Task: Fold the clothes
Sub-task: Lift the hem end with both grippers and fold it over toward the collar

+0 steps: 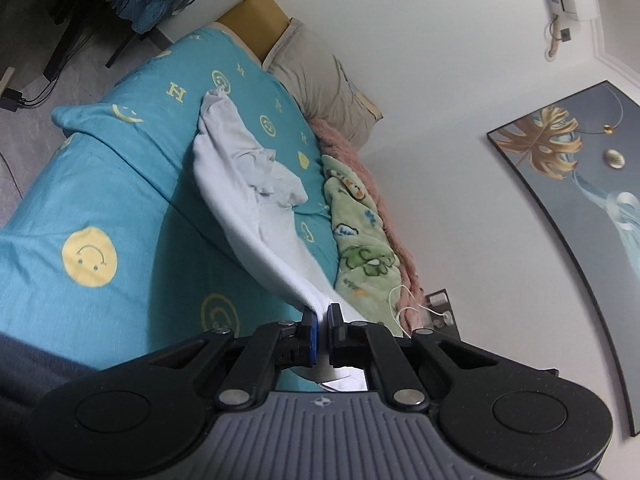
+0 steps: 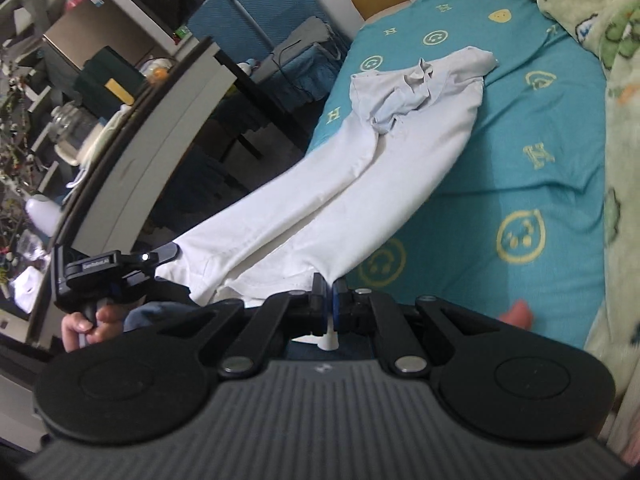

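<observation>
Folding is barely begun. The left gripper [image 1: 323, 312] and right gripper [image 2: 329, 282], both low in frame, each clamp a hem corner of the white cotton garment [image 2: 360, 168]. Its crumpled far end lies on the teal smiley-print bedsheet [image 2: 520, 152], unfolded.

White garment [image 2: 360, 184]: thin woven cloth, matt, smooth along the legs, creased at the bunched far end. Bed sheet [image 1: 120, 184]: teal printed cotton-like cloth, matt, lightly wrinkled. Green blanket [image 1: 360, 248]: plush fleece, fuzzy nap. Pink blanket [image 1: 352, 148]: shaggy pile. Right gripper [image 2: 329, 290]: black matt plastic arms, bright metal rivets, ribbed grey plastic body. Wall picture [image 1: 580, 184]: smooth, slightly glossy face.
</observation>
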### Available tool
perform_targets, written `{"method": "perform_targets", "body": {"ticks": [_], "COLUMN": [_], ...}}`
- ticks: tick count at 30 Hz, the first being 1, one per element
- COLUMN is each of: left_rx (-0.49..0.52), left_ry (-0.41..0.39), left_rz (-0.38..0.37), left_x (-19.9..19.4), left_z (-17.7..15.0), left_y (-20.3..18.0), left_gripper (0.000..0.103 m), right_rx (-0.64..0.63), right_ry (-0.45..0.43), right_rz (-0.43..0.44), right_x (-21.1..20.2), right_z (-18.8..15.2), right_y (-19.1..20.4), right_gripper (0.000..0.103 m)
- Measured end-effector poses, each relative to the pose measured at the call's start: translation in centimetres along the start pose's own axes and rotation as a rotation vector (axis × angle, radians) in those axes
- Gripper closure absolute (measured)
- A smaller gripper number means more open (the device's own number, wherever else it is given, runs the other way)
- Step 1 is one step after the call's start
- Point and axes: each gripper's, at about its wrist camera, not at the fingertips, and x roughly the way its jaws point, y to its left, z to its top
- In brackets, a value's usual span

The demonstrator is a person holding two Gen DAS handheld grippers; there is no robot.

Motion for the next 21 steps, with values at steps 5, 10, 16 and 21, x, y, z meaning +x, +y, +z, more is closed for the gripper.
{"method": "perform_targets", "body": {"ticks": [5,10,16,21], "left_rx": [0.021,0.057,0.088,0.168], "left_ry": [-0.002,0.011,-0.004,-0.018], "left_rz": [0.023,0.078,0.133,0.238], "left_x": [0.8,4.2,10.7,17.4], "left_z": [1.1,4.7,10.2,14.4], "left_y": [-0.3,-0.3,1.0,2.5], "left_gripper": [0.098,0.098,0.098,0.098], "right_rx": [0.066,0.166,0.239,0.232], "right_ry": [-0.036,-0.086,-0.109,-0.120], "right_rz": [0.000,-0.033,-0.102,-0.172], "right_x": [0.1,2.5,7.2,12.3], "right_z": [0.7,4.2,9.1,13.0], "right_y": [-0.7,-3.0,-5.9,-8.4], "right_gripper": [0.098,0.097,0.097,0.097]}}
